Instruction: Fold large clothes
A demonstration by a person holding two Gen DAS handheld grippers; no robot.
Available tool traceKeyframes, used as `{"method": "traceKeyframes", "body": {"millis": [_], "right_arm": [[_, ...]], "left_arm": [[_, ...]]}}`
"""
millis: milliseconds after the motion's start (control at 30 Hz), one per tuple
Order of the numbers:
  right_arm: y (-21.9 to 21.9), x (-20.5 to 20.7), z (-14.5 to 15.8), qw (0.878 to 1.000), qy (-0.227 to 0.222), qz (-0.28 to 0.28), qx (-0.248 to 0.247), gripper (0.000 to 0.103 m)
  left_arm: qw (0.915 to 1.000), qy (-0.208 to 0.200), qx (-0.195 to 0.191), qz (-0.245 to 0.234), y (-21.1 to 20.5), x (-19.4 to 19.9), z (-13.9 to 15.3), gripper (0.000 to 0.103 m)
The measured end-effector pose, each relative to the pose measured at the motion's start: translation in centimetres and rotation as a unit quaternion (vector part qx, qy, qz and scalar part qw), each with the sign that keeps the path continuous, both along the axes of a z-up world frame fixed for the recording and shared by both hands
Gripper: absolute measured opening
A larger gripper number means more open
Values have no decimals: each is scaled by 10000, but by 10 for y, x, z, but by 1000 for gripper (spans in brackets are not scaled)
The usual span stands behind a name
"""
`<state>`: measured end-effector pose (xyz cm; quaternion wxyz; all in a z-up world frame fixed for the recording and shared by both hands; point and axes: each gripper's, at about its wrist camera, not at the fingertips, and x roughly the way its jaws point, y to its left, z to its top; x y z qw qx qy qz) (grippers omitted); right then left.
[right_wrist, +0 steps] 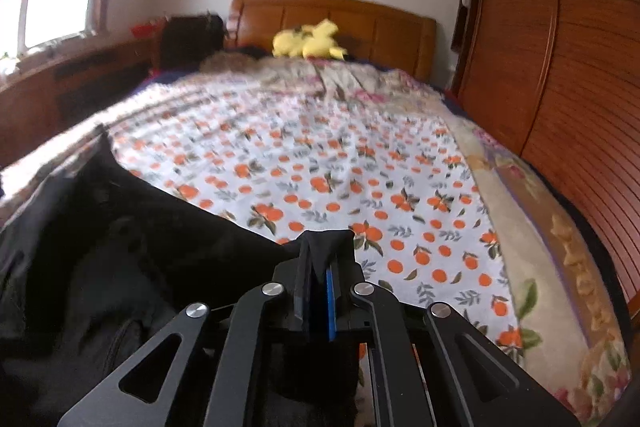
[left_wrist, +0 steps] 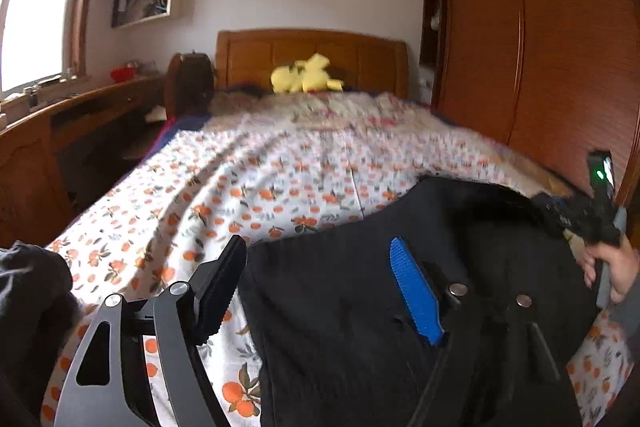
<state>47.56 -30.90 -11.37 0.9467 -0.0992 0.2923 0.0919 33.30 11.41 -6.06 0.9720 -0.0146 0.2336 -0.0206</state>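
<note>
A large black garment lies spread on the near part of the bed, over an orange-print sheet. My left gripper is open above the garment's left edge. Its black finger hangs over the sheet and its blue-padded finger over the cloth, with nothing pinched. At the far right a hand holds my right gripper by the garment's right side. In the right wrist view my right gripper is shut on a corner of the black garment, whose bulk trails to the left.
A yellow plush toy sits by the wooden headboard. A wooden wardrobe runs along the bed's right side, and a desk stands under a window on the left. Another dark cloth shows at the lower left.
</note>
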Motion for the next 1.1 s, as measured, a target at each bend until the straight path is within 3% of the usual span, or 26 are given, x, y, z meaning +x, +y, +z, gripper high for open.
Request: {"method": "traceKeyframes", "body": {"millis": [100,167,233,267,500,567,633,700,800,933,1100], "right_arm": [[6,19,-14,9992,383,-106,-47,10],[10,23,-18,9985,520,-129,-85,23],[14,17,-14,9987,445,-198,-168,74],[15,12,-8,9987,212,-325,-318,77],[22,-1,15,9995,211,-38,-229,75],[30,-10,14,9992,303,156,-197,70],[39,-21,9,9976,525,433,-147,52],[47,-31,1,9953,734,605,-165,45],[54,-52,-11,9924,920,796,-187,44],[53,-85,-18,9910,974,903,-185,44],[40,-115,-22,9924,919,803,-163,44]], "left_arm": [[9998,166,44,-123,-3,9,-14,76],[9996,202,98,-187,-6,10,-21,77],[9993,235,122,-254,-9,9,-26,77],[9992,248,118,-278,-9,8,-28,77],[9986,284,135,-428,-18,2,-36,78],[9984,278,141,-465,-20,-1,-36,79],[9984,256,141,-490,-21,-3,-36,83],[9982,250,153,-522,-23,-6,-37,83],[9981,264,170,-531,-23,-8,-37,83],[9984,171,174,-517,-23,-15,-39,101],[9978,206,124,-615,-26,-24,-47,101]]}}
